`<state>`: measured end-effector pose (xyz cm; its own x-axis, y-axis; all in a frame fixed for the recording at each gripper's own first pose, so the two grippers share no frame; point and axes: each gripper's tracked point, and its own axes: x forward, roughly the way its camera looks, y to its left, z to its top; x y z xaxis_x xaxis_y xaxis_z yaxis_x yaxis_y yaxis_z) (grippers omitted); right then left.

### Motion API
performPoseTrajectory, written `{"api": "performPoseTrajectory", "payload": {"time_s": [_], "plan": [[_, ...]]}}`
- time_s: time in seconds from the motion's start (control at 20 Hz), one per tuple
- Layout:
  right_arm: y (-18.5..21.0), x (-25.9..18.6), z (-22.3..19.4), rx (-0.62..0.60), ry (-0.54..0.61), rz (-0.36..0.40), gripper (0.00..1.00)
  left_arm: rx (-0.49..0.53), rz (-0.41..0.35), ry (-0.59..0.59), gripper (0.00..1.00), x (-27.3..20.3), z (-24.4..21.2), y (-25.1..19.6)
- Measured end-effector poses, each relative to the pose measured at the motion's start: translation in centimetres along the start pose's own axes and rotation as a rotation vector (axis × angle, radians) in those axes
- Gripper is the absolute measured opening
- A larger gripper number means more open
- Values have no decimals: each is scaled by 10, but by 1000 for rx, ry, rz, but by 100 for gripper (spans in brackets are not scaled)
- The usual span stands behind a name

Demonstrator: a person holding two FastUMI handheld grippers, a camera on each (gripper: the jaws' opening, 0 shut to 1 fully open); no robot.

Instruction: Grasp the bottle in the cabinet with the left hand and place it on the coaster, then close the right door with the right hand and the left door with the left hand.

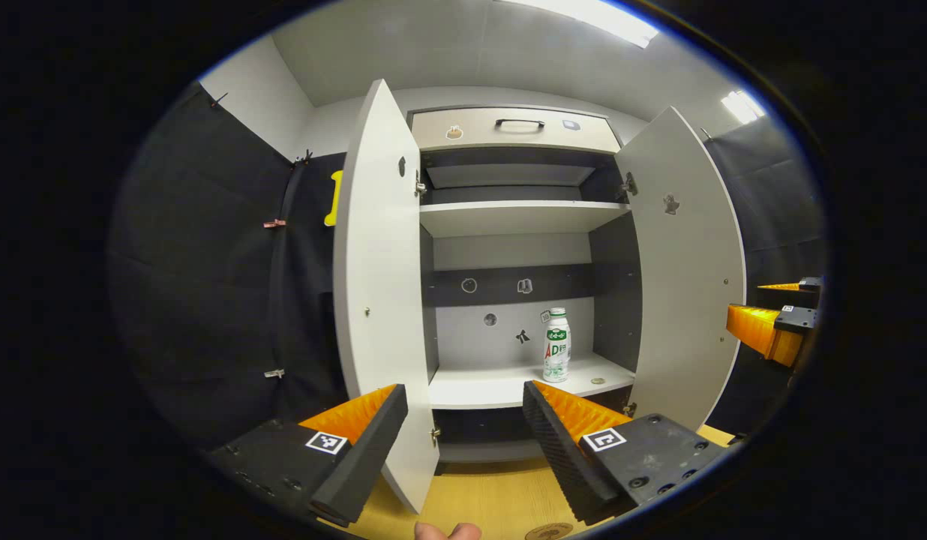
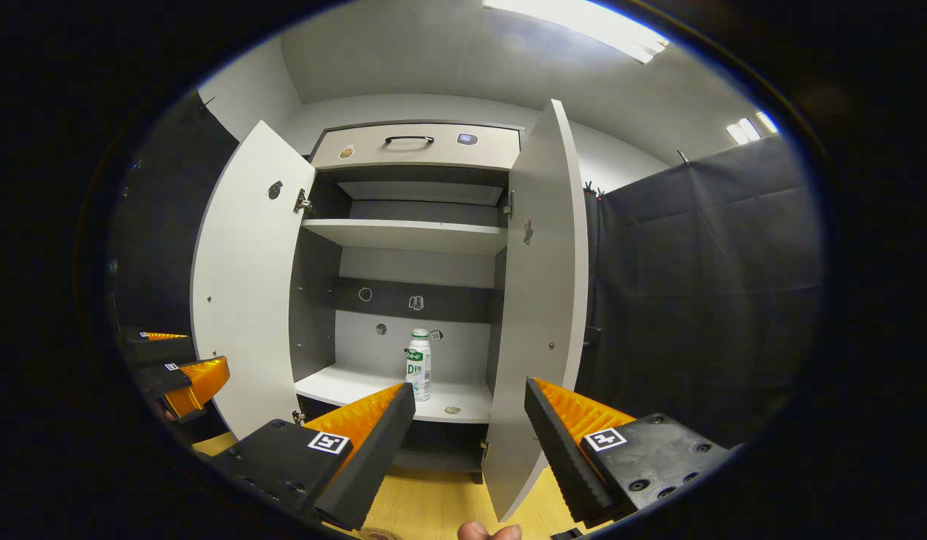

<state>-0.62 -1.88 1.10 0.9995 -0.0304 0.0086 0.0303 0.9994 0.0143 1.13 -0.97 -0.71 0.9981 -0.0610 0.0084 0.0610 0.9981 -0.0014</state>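
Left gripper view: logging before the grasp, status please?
Left gripper open, right gripper open, both empty. White plastic bottle upright on lower cabinet shelf. Both doors open, path clear.

The bottle (image 1: 557, 344) at the shelf's (image 1: 478, 390) right end has a label with red "AD" letters; the green text above is too small to read.
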Motion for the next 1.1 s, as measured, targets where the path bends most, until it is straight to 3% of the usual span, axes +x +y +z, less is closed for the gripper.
{"api": "performPoseTrajectory", "payload": {"time_s": [0.85, 1.1], "plan": [[-115, 0, -33, 10, 58, -140, 97, -27, -255, 28, 98, 192, -39, -179], [-143, 5, -38, 8, 60, -180, 97, -8, -284, 12, 98, 252, -55, -215]]}}
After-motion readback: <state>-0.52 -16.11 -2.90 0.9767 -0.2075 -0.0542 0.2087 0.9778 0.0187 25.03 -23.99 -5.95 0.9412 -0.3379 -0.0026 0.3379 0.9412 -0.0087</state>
